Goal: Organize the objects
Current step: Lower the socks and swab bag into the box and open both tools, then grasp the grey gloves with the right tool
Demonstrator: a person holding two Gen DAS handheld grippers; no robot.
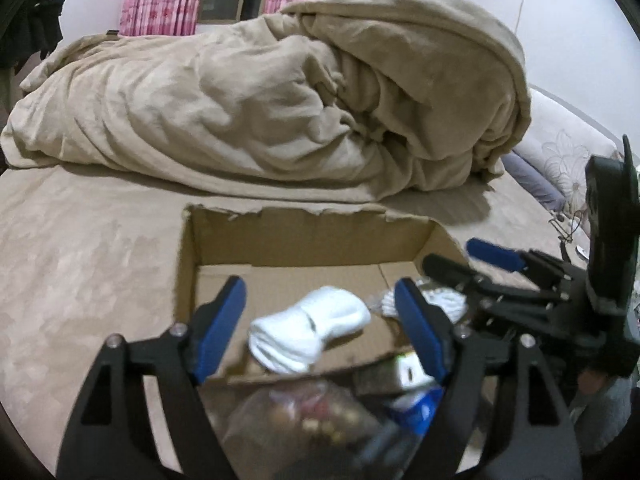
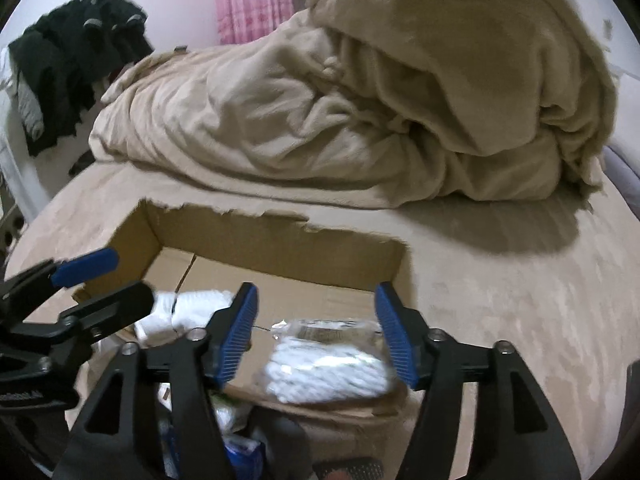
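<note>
While spread, left gripper (image 1: 320, 328), right gripper (image 2: 316, 332), above box (image 1: 304, 236)

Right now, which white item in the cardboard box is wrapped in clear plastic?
The white bundle in clear plastic, lying between the open right gripper fingers. The rolled white socks further left are bare.

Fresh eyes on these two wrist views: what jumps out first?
The big rumpled beige blanket heaped at the back of the bed dominates. In front of it sits an open cardboard box with torn edges, holding rolled white socks and a clear-bagged white bundle; both tools hover open over its near edge.
</note>
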